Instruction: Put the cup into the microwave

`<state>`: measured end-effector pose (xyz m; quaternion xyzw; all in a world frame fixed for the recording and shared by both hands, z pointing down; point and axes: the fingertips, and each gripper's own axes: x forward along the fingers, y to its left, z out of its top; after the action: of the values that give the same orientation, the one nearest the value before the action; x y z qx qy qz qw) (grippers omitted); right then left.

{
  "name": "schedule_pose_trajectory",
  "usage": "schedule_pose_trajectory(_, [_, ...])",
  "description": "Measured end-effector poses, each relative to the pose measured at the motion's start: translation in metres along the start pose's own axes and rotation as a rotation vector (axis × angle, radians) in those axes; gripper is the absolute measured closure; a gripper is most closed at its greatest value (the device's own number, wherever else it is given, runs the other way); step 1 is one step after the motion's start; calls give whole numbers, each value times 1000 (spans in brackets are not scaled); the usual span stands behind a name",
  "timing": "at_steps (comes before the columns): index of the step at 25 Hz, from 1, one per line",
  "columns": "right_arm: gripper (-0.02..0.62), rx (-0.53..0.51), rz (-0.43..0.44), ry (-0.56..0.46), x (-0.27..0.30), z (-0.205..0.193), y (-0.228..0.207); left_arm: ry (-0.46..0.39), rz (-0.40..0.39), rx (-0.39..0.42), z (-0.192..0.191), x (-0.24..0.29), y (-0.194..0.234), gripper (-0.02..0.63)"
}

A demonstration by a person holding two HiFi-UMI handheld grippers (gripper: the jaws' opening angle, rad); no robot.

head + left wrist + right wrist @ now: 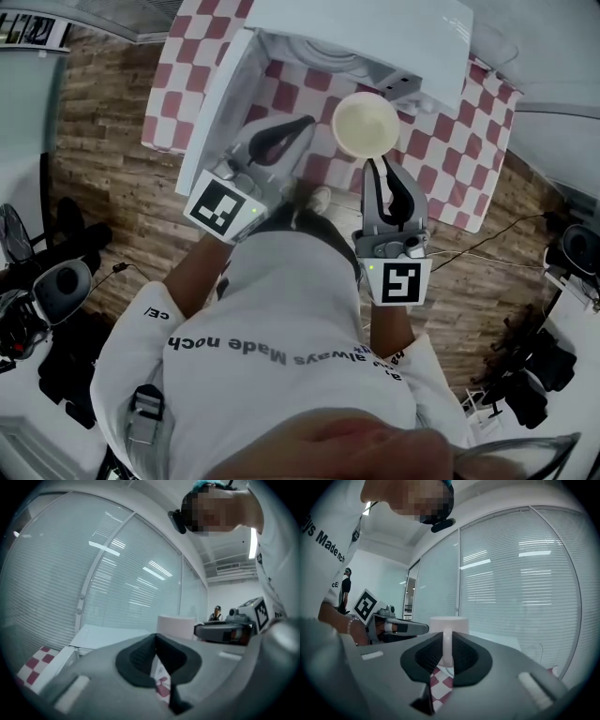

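The right gripper is closed on the handle of the cup and holds it upright, mouth up, in the air over the checked tablecloth. In the head view the cup hangs just in front of the white microwave, whose door stands swung out to the left. The left gripper has its jaws together with nothing in them and sits just beside the door's inner face, left of the cup. So the door is open and the cup is gripped, but the cup is not yet inside; carrying it into the cavity, setting it down and letting go look to be what is left. Cables and dark equipment lie on the wooden floor around the table, well apart from the work.

In the left gripper view the left gripper's own jaws meet with only tablecloth showing below them. Beyond them stand the cup and the right gripper, with window blinds behind.

In the right gripper view the cup's handle is pinched between the dark pads, the cup body just ahead. The left gripper lies to the left, near the path in; it may need to keep aside.
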<state>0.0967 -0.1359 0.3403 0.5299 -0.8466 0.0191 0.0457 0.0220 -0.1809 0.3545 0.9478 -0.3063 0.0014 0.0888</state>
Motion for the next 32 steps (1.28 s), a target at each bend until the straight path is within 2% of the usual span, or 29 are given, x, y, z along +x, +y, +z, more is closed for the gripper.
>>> schedule_pose_trajectory(15, [554, -4, -49, 54, 46, -88, -14, 14, 14, -26, -71, 27, 40, 603])
schedule_pose_trajectory(26, [555, 9, -75, 68, 94, -152, -31, 11, 42, -8, -124, 55, 81, 603])
schedule_pose_trajectory(32, [554, 11, -87, 69, 118, -176, -39, 49, 72, -19, -153, 68, 104, 603])
